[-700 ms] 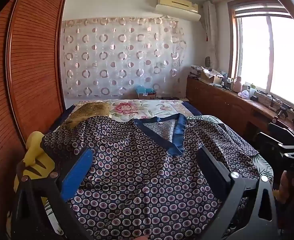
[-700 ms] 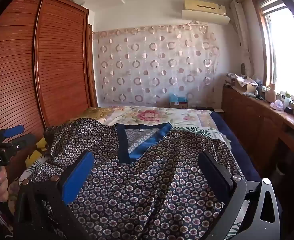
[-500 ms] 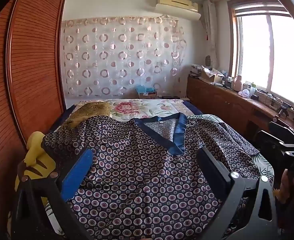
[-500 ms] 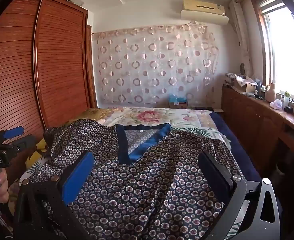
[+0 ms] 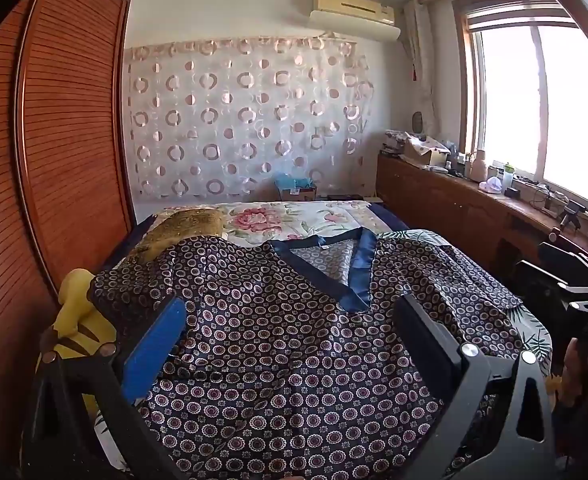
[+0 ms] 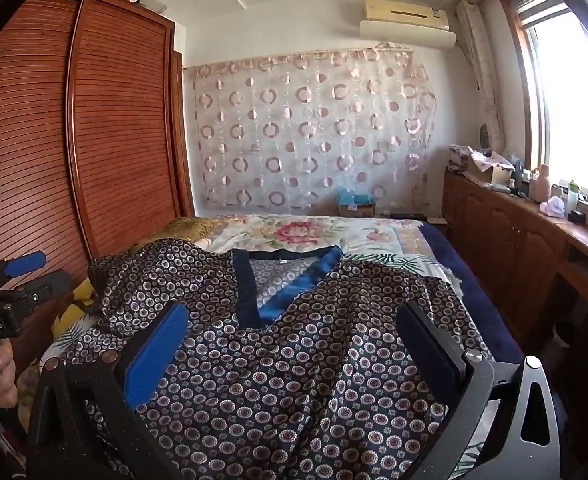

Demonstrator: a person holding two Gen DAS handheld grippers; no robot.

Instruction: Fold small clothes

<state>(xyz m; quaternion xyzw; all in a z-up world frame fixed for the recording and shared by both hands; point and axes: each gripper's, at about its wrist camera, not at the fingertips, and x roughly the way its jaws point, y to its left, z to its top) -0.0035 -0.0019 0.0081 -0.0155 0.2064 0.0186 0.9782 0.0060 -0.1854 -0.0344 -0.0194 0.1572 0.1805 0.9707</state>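
You are standing at the foot of a bed in a bedroom, with a slatted wooden wardrobe to the left of the bed, a curtain with ring patterns on the wall beyond the bed, and a long wooden cabinet under the window to the right of the bed. The shirt, dark with small round motifs and a blue V-neck band, lies spread flat across the near half of the bed, collar toward the far end and hem toward you. A yellow soft toy sits at the left edge of the bed, just beside the shirt's sleeve, and a brown cushion lies beyond that sleeve.

Your left gripper hovers over the shirt with its jaws spread wide and nothing between them. Your right gripper is likewise wide open above the shirt's front, holding nothing. In the right wrist view your left hand grips its handle left of the bed.
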